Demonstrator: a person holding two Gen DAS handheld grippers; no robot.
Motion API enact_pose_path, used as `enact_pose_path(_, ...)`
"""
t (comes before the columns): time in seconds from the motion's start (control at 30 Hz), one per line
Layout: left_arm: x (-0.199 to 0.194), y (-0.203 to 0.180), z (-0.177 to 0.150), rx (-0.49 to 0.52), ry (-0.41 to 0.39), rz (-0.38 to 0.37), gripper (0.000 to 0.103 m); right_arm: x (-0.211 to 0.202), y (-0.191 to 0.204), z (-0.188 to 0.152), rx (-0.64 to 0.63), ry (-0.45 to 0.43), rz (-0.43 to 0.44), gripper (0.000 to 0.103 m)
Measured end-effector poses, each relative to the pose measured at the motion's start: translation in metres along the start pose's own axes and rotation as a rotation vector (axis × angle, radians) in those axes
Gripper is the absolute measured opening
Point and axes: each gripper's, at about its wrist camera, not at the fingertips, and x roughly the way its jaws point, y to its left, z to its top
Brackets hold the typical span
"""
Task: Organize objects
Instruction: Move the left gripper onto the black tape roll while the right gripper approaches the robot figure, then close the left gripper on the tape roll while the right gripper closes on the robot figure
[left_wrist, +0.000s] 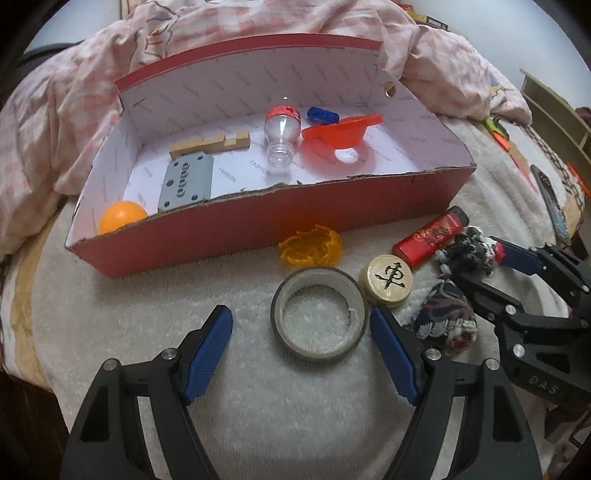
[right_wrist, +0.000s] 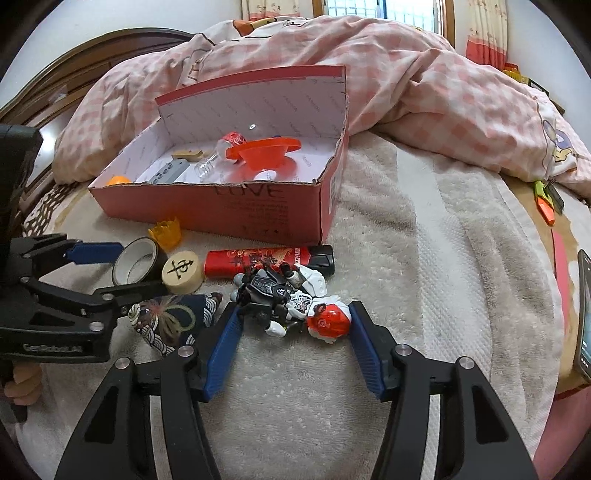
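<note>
White towelling (right_wrist: 388, 229) covers the bed, with a pink checked quilt (right_wrist: 424, 85) heaped behind a red cardboard box (left_wrist: 266, 221) whose torn front edge stands low. Inside lie an orange ball (left_wrist: 120, 216), a grey block (left_wrist: 188, 181), a small bottle (left_wrist: 280, 133) and an orange funnel (left_wrist: 340, 129). The left gripper (left_wrist: 301, 326) is spread wide around a tape roll (left_wrist: 317, 317), its right finger just beside the rim. The right gripper (right_wrist: 293, 334) is spread around a toy figure (right_wrist: 291, 299), beside a red lighter (right_wrist: 266, 260) and a wooden chess piece (right_wrist: 182, 274). Bare towel lies open to the right.
</note>
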Motion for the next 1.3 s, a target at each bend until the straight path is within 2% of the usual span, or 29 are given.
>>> enact_pose_path(0.23,0.004,-0.001,0.002,0.006,-0.009,0.007,0.083,0.001,-0.002,-0.002,0.008,-0.007,0.009,0.060)
enact_pose_path(0.37,0.004,-0.001,0.001,0.005,-0.020,0.001,0.082,0.001,-0.002,-0.003,0.011,-0.015,0.027,0.065)
enact_pose_path(0.43,0.003,0.001,0.001,-0.001,-0.028,-0.002,0.079,0.001,-0.001,-0.003,0.010,-0.016,0.028,0.065)
enact_pose_path(0.57,-0.004,0.012,-0.003,-0.024,-0.042,-0.002,0.060,0.001,-0.001,-0.004,0.012,-0.016,0.032,0.066)
enact_pose_path(0.6,-0.005,0.014,-0.004,-0.028,-0.042,-0.004,0.057,0.001,-0.001,-0.004,0.012,-0.016,0.037,0.070)
enact_pose_path(0.7,-0.007,0.017,-0.006,-0.031,-0.043,-0.005,0.054,0.002,0.001,-0.004,0.007,-0.014,0.043,0.071)
enact_pose_path(0.93,-0.005,0.011,-0.007,0.003,-0.052,0.029,0.056,0.002,0.001,-0.004,-0.001,-0.014,0.032,0.071)
enact_pose_path(1.1,-0.002,0.014,-0.005,-0.012,-0.052,0.015,0.064,0.003,0.001,-0.004,-0.003,-0.014,0.032,0.071)
enact_pose_path(1.3,0.000,0.014,-0.005,-0.011,-0.054,0.007,0.067,0.002,0.001,-0.004,-0.003,-0.014,0.032,0.071)
